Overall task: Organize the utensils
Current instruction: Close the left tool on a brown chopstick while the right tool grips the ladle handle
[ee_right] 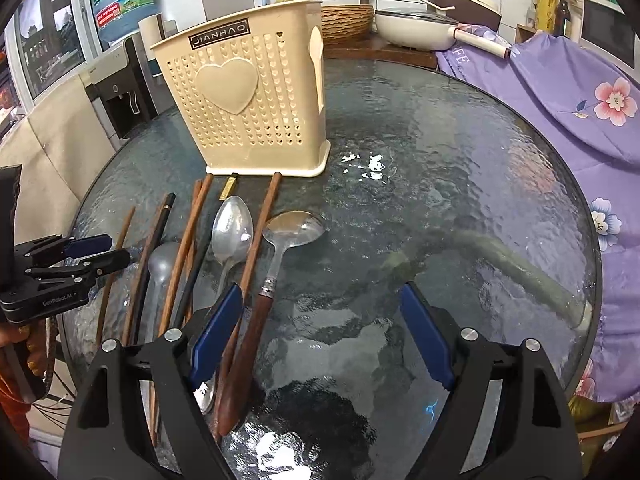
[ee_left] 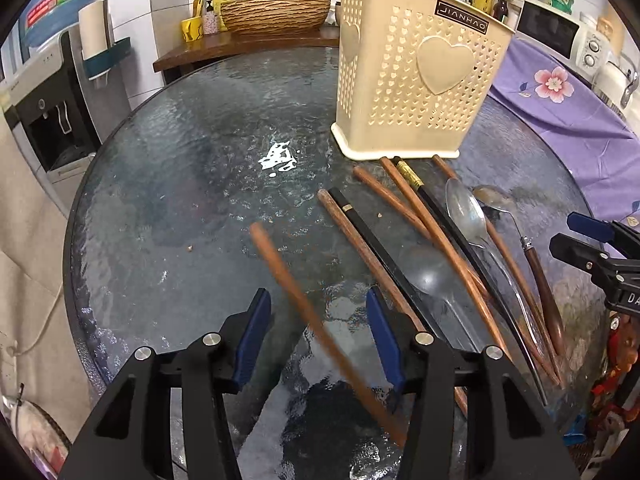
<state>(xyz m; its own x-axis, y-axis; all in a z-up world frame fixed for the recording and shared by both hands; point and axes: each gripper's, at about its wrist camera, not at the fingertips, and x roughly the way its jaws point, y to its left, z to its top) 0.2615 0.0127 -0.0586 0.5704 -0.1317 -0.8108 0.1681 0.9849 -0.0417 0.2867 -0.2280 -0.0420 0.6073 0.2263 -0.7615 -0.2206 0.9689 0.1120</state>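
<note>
while my left gripper stands released around a blurred chopstick, it may roll off the table; my right gripper, wide, could scatter the pile before the basket.

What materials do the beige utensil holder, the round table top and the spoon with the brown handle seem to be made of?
Utensil holder: likely matte beige plastic, moulded with heart-shaped holes and a raised heart.
Table top: apparently textured glass; it is glossy, rippled, and shapes show through it.
Spoon with the brown handle: shiny metal bowl with reflections; the handle looks like polished wood, though it could be plastic.
</note>
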